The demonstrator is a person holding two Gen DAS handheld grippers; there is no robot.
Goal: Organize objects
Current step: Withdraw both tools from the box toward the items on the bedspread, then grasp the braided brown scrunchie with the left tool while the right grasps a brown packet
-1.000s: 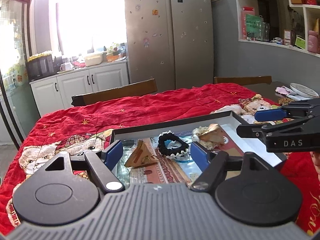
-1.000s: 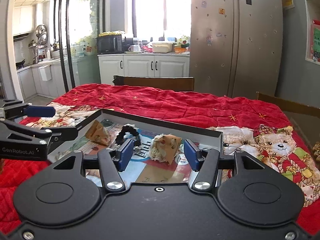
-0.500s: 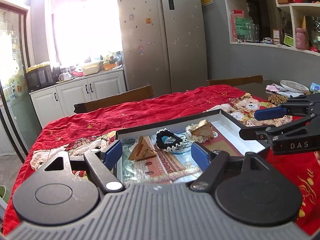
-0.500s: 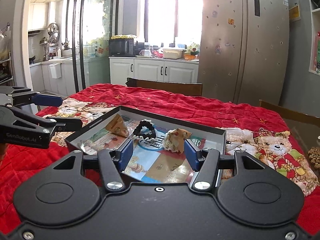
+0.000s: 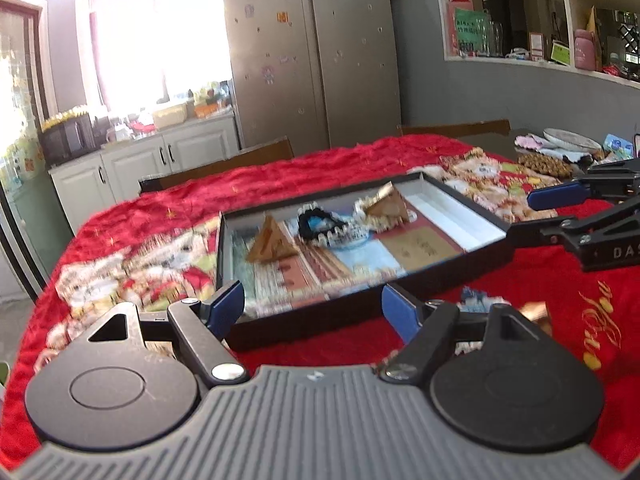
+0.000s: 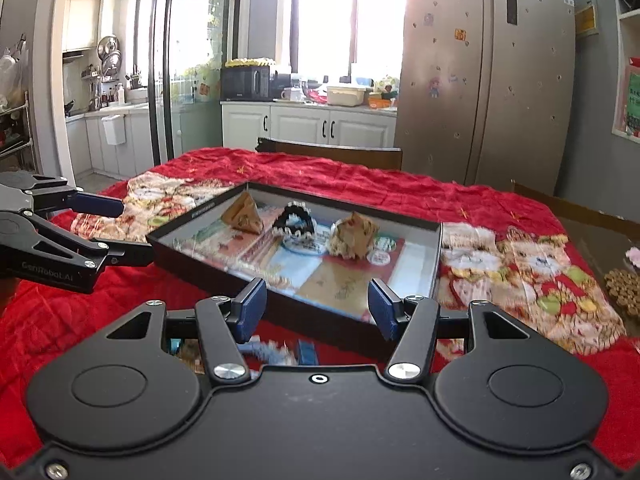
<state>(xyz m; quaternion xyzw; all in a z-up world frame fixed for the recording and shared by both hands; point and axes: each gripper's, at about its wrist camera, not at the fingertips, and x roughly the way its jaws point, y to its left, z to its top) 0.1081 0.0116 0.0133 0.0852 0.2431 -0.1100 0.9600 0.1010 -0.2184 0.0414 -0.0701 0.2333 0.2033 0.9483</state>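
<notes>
A shallow black tray [image 5: 472, 258] [image 6: 188, 218] lies on the red quilted table cover. In it sit a brown pyramid packet [image 5: 271, 241] [image 6: 243, 214], a black scrunchie with white trim [image 5: 318, 222] [image 6: 294, 222] and a second brown packet with lace [image 5: 386, 206] [image 6: 354, 236]. My left gripper [image 5: 312, 306] is open and empty, held back in front of the tray's near edge. My right gripper [image 6: 316, 310] is open and empty, also short of the tray. Each gripper shows in the other's view, the right one [image 5: 560, 216] and the left one [image 6: 100, 228].
Small blurred items lie on the cover in front of the tray, a blue-white one [image 5: 474, 298] [image 6: 272, 350] and a copper one [image 5: 534, 312]. A beaded mat [image 6: 624, 286], plate [image 5: 572, 140] and chair backs [image 6: 328, 154] stand beyond. A fridge [image 5: 312, 52] is behind.
Both grippers have pulled back and risen away from the tray, which now lies farther ahead. Small items in front of the tray have come into view. Both stay open.
</notes>
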